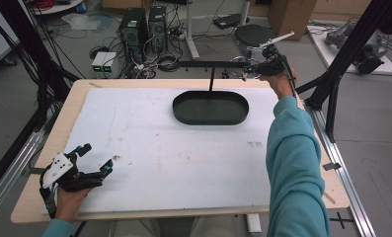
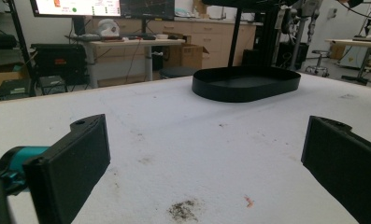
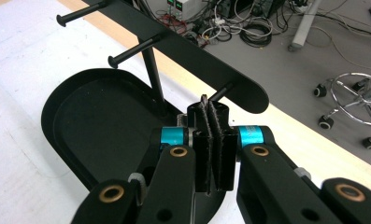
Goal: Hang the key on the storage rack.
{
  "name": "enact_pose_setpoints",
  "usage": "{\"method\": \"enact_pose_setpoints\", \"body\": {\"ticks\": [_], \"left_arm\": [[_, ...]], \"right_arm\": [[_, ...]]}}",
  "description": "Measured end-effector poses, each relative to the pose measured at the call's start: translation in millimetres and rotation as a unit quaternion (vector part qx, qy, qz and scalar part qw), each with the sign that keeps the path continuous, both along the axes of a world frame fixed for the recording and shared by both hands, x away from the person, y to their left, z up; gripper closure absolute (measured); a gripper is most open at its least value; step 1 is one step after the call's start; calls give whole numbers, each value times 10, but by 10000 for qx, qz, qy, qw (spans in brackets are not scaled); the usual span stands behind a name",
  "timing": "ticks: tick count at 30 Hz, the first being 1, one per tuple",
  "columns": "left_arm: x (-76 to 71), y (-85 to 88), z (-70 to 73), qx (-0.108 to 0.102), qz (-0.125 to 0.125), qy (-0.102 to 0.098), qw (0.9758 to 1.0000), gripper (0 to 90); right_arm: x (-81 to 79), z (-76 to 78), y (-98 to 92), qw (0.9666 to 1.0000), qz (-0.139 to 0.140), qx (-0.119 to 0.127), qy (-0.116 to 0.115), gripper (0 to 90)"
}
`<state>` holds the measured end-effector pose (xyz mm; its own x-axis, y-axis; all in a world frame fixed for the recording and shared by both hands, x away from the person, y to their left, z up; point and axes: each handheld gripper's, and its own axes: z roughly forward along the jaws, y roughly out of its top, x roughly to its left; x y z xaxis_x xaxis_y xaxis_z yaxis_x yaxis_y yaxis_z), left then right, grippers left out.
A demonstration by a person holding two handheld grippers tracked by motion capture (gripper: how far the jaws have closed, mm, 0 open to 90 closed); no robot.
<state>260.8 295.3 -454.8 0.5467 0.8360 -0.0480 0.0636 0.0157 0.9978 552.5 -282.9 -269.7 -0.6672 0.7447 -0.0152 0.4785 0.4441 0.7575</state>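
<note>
Above the black oval tray point(image 1: 211, 107) of the peg rack point(image 3: 183, 44), my right gripper point(image 3: 212, 122) is clenched on something thin, too small to name, beside the end peg point(image 3: 220, 91), so I should move it slowly, while my left gripper point(image 1: 92, 159) rests released.

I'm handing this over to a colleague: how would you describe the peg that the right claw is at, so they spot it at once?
On the white table top, find the black oval tray with a post carrying a black crossbar. Three pegs stick out of that bar. Yours is the peg nearest the bar's rounded end, just beyond the shut right claw; the other two end in round knobs farther along.
</note>
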Motion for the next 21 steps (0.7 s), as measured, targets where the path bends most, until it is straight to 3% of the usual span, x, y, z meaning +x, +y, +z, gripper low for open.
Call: {"method": "enact_pose_setpoints", "body": {"ticks": [14,18,21], "left_arm": [[3,2,0,12,-4,-4,10000,17],[-2,1,1,17,7,12,10000,17],[-2,0,1,12,1,4,10000,17]], "right_arm": [[36,-26,-16,9998,95,-15,-146,880],[43,-35,-15,9998,74,-92,-190,868],[39,-29,-22,9997,-23,-10,-257,861]]}}
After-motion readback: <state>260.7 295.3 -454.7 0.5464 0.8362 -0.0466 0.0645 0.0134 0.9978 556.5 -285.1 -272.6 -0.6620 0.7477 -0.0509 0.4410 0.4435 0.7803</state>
